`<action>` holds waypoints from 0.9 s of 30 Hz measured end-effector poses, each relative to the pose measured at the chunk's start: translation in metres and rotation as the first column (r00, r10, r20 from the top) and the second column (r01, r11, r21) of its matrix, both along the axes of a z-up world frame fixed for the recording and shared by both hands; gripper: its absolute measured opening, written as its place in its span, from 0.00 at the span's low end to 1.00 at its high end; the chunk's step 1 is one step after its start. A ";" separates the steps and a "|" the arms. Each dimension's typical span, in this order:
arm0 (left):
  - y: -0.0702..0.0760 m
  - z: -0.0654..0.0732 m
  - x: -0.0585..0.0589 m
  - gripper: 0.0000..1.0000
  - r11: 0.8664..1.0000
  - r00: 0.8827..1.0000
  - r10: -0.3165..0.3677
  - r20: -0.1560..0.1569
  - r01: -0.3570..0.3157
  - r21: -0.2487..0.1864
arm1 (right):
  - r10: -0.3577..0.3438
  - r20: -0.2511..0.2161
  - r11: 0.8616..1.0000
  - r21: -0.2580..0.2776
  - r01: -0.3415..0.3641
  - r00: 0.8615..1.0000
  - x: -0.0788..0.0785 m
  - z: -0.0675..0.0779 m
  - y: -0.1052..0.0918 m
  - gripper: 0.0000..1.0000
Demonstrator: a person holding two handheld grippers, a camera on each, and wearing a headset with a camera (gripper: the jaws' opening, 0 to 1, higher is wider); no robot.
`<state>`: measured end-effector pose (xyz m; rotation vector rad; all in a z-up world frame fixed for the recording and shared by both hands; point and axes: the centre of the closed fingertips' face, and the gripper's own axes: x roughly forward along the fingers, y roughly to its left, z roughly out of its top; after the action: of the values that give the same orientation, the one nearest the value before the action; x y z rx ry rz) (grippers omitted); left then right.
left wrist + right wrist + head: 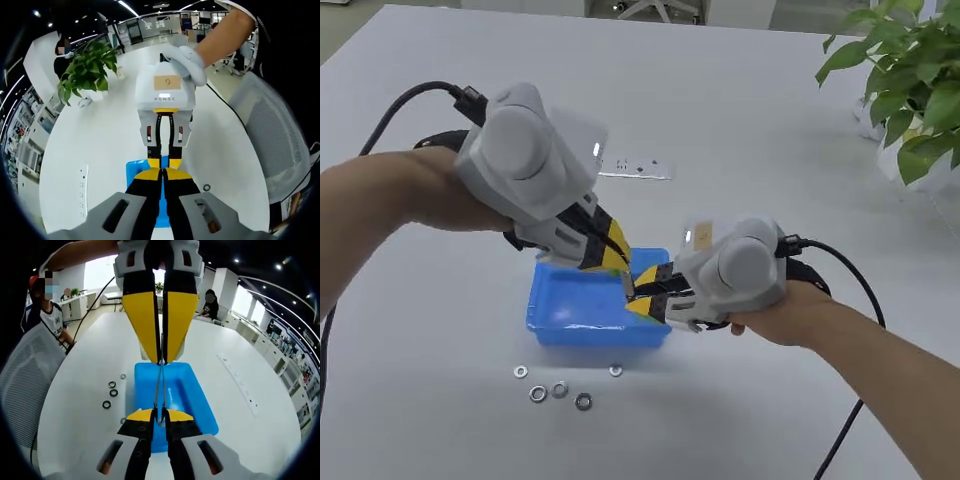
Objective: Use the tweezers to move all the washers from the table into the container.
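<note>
5 washers (560,389) lie on the table (440,420) just beside the blue container (570,312) in head view. Right gripper view catches the tweezers (160,387) above it, pinched by left hand-held gripper (161,359) and right hand-held gripper (160,419).

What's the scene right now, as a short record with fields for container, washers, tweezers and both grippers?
container: blue, open, on the table
washers: five, on the table beside the container
tweezers: above the container, spanning both grippers
left gripper: shut on the tweezers
right gripper: shut on the tweezers
</note>
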<state>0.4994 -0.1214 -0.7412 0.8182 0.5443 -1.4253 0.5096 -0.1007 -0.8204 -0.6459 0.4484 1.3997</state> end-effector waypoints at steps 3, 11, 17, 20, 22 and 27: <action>-0.001 -0.005 0.003 0.05 1.000 1.000 -0.001 -0.006 0.001 0.002 | -0.001 -0.008 1.000 -0.004 0.001 1.000 0.003 -0.005 0.000 0.11; -0.002 -0.020 0.013 0.05 1.000 1.000 -0.001 -0.026 0.001 0.009 | -0.006 -0.045 1.000 -0.014 0.005 0.999 0.011 -0.022 0.000 0.11; -0.002 -0.028 0.018 0.05 1.000 0.999 0.002 -0.041 -0.001 0.010 | 0.006 -0.056 1.000 -0.026 -0.008 0.998 0.015 -0.030 0.001 0.11; 0.000 -0.032 0.021 0.05 1.000 0.999 0.005 -0.046 -0.004 0.011 | 0.011 -0.060 0.999 -0.032 -0.013 0.998 0.017 -0.034 0.002 0.11; 0.000 -0.034 0.022 0.05 1.000 0.999 0.006 -0.048 -0.005 0.013 | 0.015 -0.063 0.999 -0.036 -0.017 0.998 0.018 -0.037 0.003 0.11; 0.001 -0.039 0.024 0.05 1.000 0.998 0.008 -0.055 -0.008 0.014 | 0.026 -0.067 0.999 -0.046 -0.029 0.997 0.019 -0.042 0.003 0.11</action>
<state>0.5229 -0.1204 -0.7807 0.7887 0.5994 -1.4415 0.5287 -0.0974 -0.8625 -0.6471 0.5284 1.4434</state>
